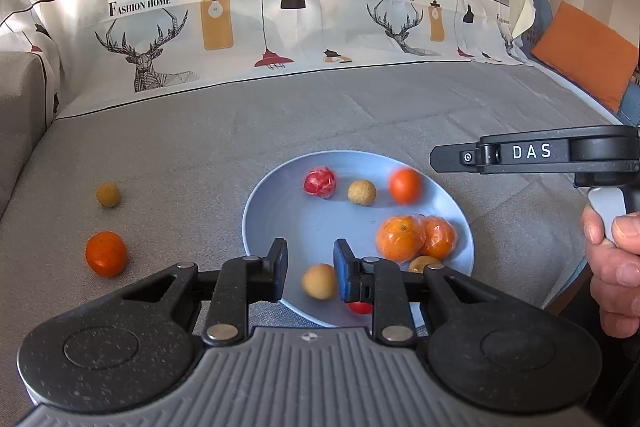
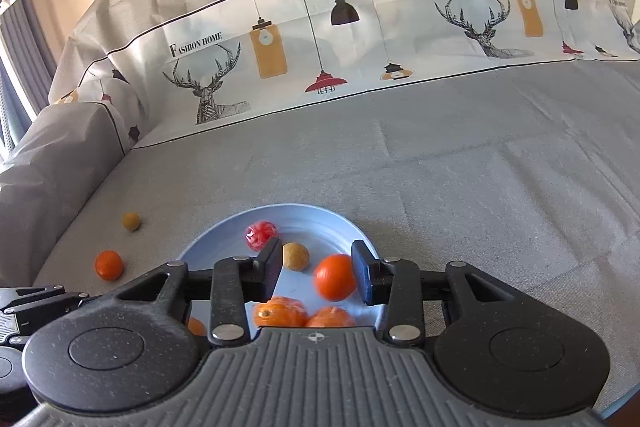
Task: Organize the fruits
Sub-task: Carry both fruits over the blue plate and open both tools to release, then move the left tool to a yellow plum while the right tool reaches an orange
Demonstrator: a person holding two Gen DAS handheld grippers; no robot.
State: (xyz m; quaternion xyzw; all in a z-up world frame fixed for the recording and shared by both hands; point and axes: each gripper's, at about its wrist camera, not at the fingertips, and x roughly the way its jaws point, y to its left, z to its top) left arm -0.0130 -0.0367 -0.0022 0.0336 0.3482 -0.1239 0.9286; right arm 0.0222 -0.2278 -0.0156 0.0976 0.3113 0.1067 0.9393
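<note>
Left wrist view: we hold both grippers over the blue plate (image 1: 280,211) on a sofa, left gripper (image 1: 310,267) fingers spread w/ a tan fruit (image 1: 319,281) loose between, right gripper (image 2: 316,269) fingers apart around an orange (image 2: 335,277), prob. dropping them w/ the other fruit.

A: where's each cam looking?
B: both ride the grippers, angled down, close over the blue plate (image 1: 256,211). Left sits left; both share plate (image 2: 320,217) and printed sofa cover (image 2: 320,47).
</note>
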